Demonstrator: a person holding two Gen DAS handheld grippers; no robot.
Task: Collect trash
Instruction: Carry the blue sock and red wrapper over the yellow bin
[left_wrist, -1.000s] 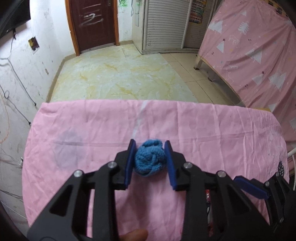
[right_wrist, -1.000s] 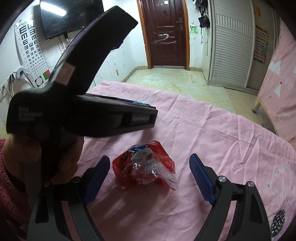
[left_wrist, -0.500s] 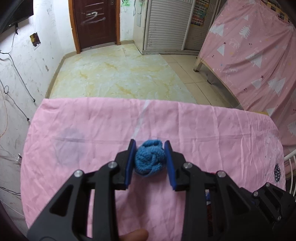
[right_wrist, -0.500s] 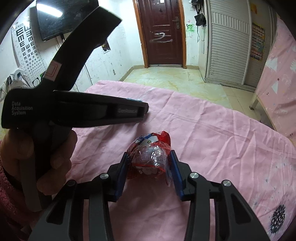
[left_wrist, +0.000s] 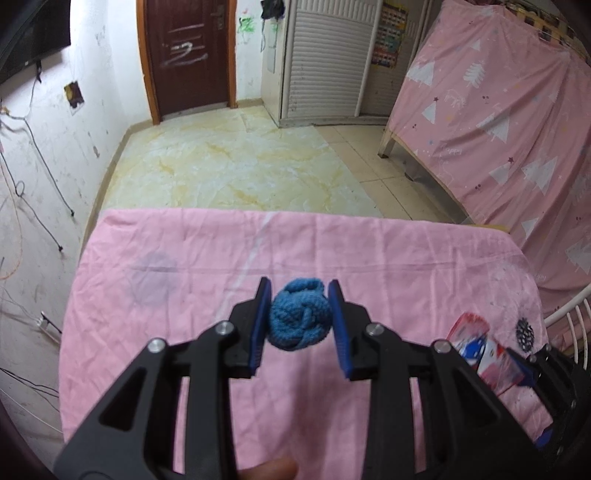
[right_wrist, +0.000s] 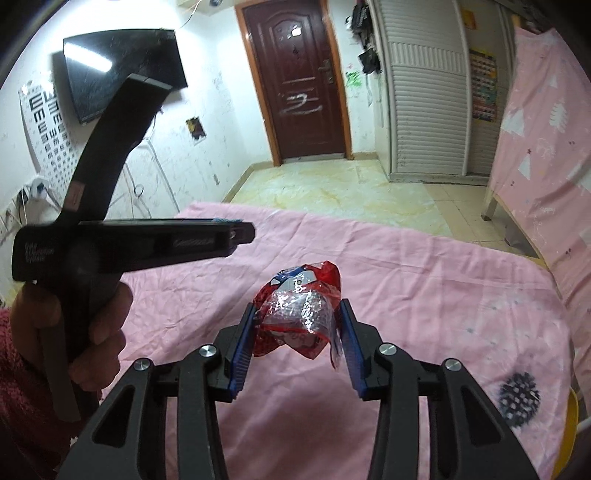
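My left gripper (left_wrist: 300, 325) is shut on a blue knotted yarn ball (left_wrist: 299, 314) and holds it above the pink-covered table (left_wrist: 184, 258). My right gripper (right_wrist: 297, 343) is shut on a crumpled red and clear plastic wrapper (right_wrist: 299, 310), lifted off the cloth. In the left wrist view the wrapper (left_wrist: 480, 350) and the right gripper's blue pad show at the lower right. In the right wrist view the left gripper's black body (right_wrist: 129, 247) is seen side-on at the left, held by a hand.
The pink cloth (right_wrist: 406, 277) has a black dotted print (right_wrist: 519, 398) near its right edge. Beyond the table are a tiled floor (left_wrist: 240, 166), a brown door (right_wrist: 299, 85), a white shuttered cabinet (right_wrist: 424, 110) and a pink-draped bed frame (left_wrist: 498, 129) on the right.
My right gripper closed on the red wrapper and lifted it off the cloth. My left gripper kept hold of the yarn ball and rose slightly.
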